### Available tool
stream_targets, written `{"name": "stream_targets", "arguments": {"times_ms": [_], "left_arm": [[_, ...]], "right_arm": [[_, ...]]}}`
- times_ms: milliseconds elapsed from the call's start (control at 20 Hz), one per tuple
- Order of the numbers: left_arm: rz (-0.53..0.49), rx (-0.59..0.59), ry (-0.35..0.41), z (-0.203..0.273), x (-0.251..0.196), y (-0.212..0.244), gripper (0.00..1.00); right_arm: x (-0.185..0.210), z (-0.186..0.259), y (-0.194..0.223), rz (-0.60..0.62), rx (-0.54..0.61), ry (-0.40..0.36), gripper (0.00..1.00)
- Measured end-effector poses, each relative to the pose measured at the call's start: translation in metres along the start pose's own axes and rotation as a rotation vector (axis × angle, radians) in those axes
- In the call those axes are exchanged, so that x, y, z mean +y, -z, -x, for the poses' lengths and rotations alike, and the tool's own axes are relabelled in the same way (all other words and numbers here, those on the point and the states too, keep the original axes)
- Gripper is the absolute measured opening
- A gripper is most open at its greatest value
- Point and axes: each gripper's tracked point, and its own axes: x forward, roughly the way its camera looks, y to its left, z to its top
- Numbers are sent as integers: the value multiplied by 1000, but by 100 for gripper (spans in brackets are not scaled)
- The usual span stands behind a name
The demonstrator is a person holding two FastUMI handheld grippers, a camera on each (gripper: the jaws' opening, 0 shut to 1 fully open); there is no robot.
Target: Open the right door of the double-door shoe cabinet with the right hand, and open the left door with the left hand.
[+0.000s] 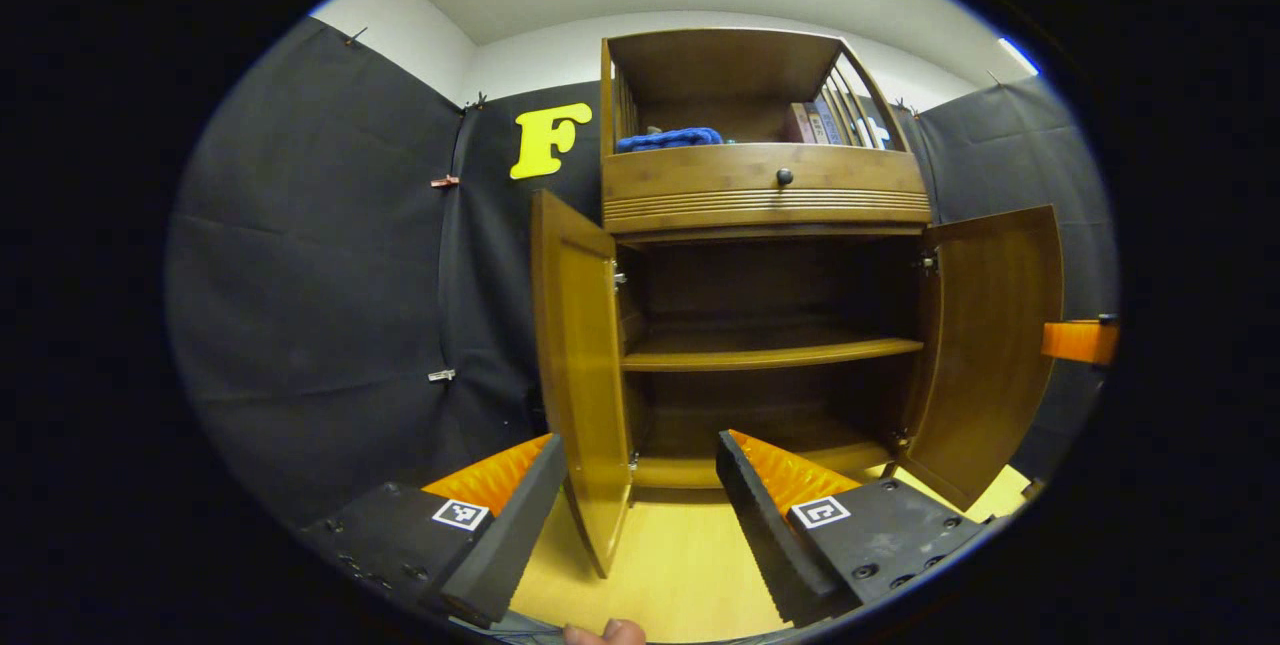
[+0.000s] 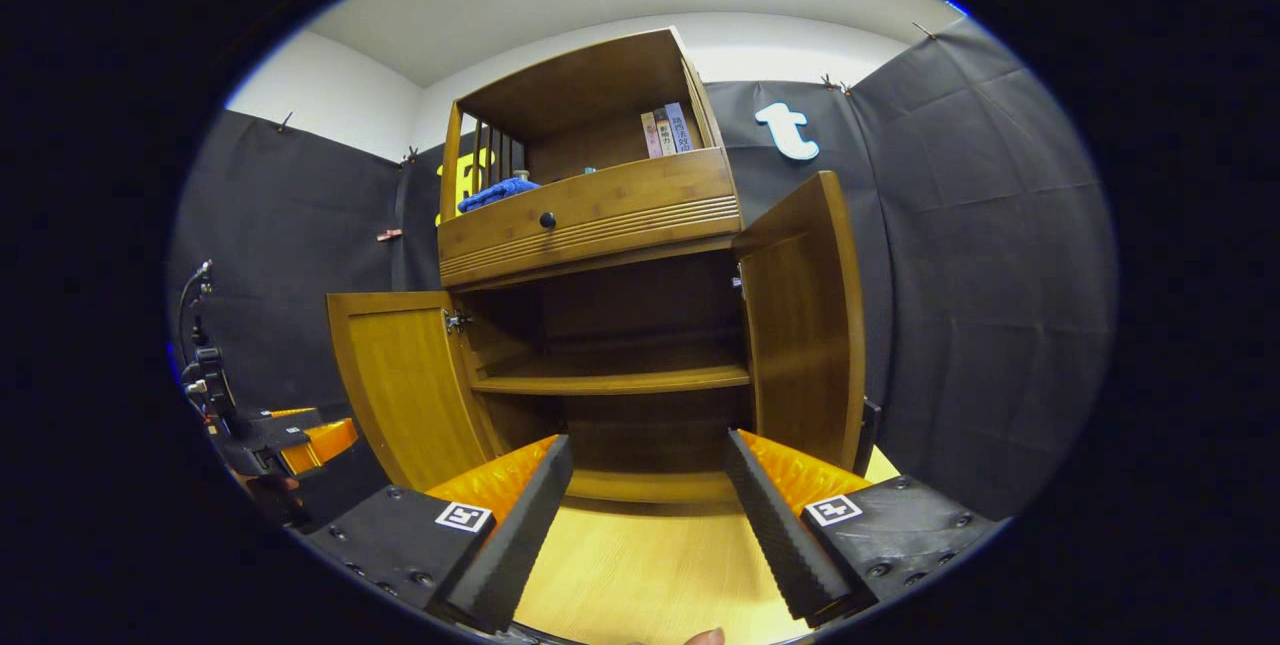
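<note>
The wooden shoe cabinet (image 1: 765, 190) stands ahead with both lower doors swung open. In the left gripper view the left door (image 1: 580, 375) juts out edge-on toward me and the right door (image 1: 990, 345) hangs wide. My left gripper (image 1: 635, 485) is open; the left door's lower edge shows in the gap between its fingers, with neither pad pressing on it. In the right gripper view the right door (image 2: 805, 325) and the left door (image 2: 410, 385) flank the dark interior. My right gripper (image 2: 645, 485) is open and holds nothing, a short way back from the cabinet.
Inside is one bare shelf (image 1: 770, 355). Above the doors sits a drawer with a black knob (image 1: 784, 177), and an open top bay holds a blue cloth (image 1: 668, 138) and books (image 1: 815, 122). Light wooden floor (image 1: 680, 565) lies below. The left gripper (image 2: 300, 445) shows far left.
</note>
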Motion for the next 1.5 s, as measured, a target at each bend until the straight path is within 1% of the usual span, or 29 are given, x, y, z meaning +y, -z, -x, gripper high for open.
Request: {"name": "stream_targets", "arguments": {"times_ms": [50,100,200,250,300,500,750,1050,1100,1150,1200,1300,1350,1400,1450,1500], "left_arm": [[-2,-10,9,3,-13,-4,94],[-4,-16,22,5,-25,-9,94],[-5,-30,47,8,-51,-17,94],[-1,-38,56,9,-64,-21,94],[8,-45,66,10,-77,-26,94],[31,-65,101,13,-123,-37,94],[13,-69,140,12,-160,-42,94],[11,-73,150,8,-171,-44,94],[7,-71,151,7,-172,-45,94],[3,-69,153,7,-173,-43,94],[-1,-71,155,7,-174,-44,94],[-2,-72,158,6,-174,-44,94],[0,-70,160,5,-175,-42,94],[1,-68,160,5,-175,-42,94],[1,-68,160,4,-175,-42,94],[1,-66,160,4,-174,-42,94]], "right_arm": [[-2,1,0,-2,1,-5,92],[-5,3,-1,-4,1,-10,100],[-11,4,-3,-7,-2,-17,92],[-15,4,-6,-6,-4,-18,98],[-18,4,-6,-4,-9,-21,92],[-32,4,-8,-5,-15,-19,92],[-42,3,-9,15,-18,-24,92],[-56,1,-14,34,-37,-5,92],[-57,1,-14,45,-41,-3,98],[-57,1,-15,54,-43,-5,98],[-56,1,-15,58,-44,-7,92],[-56,2,-15,63,-46,-9,92],[-56,2,-15,66,-45,-8,98],[-57,3,-15,68,-45,-6,98],[-57,3,-15,69,-46,-4,92],[-58,3,-15,70,-46,-2,92]]}}
